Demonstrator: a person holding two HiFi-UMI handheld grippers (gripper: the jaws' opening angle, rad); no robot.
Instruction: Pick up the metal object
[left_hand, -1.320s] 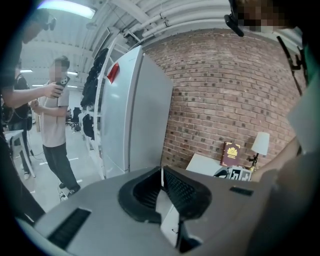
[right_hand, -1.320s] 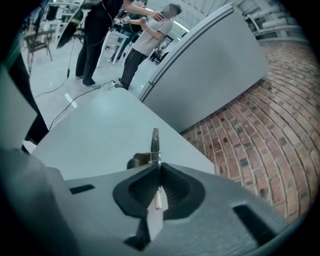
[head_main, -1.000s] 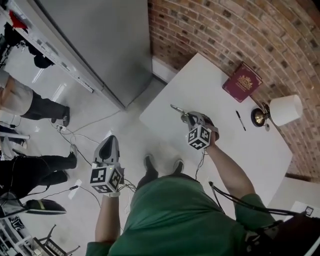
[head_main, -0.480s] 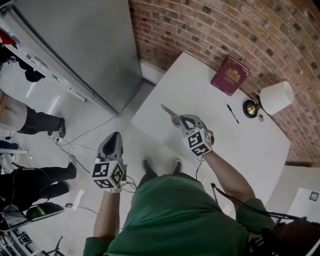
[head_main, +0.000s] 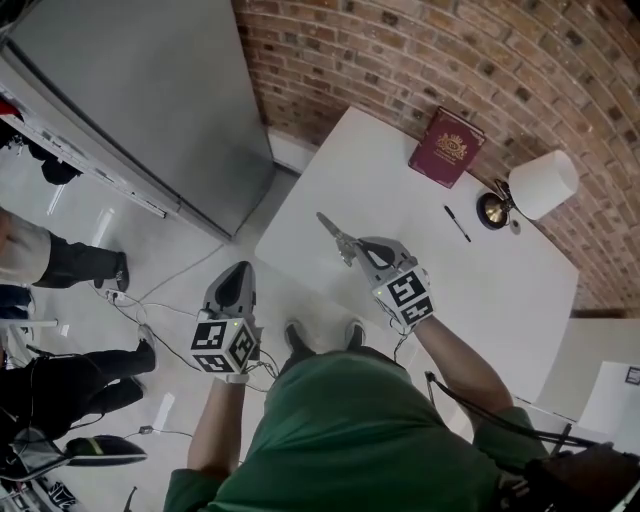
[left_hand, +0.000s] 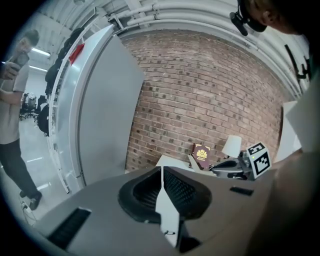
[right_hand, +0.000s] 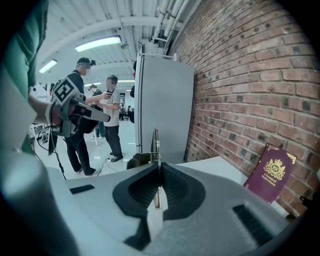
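Right tongs (head_main: 357, 248) clamp the metal object (head_main: 332, 231) over the table (head_main: 500, 290); left tongs (head_main: 237, 285) closed, empty.

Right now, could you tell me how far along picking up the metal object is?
Done: the right tongs are shut on the metal object, which juts past their tips. In hand: it is held over the white table's near edge; whether it is lifted clear, I cannot tell. The left tongs are shut, empty, off the table. Left: at most raising it clear.

Probably a lab; ceiling pipes (right_hand: 167, 17), strip lights (right_hand: 97, 44), brick wall (head_main: 420, 50)
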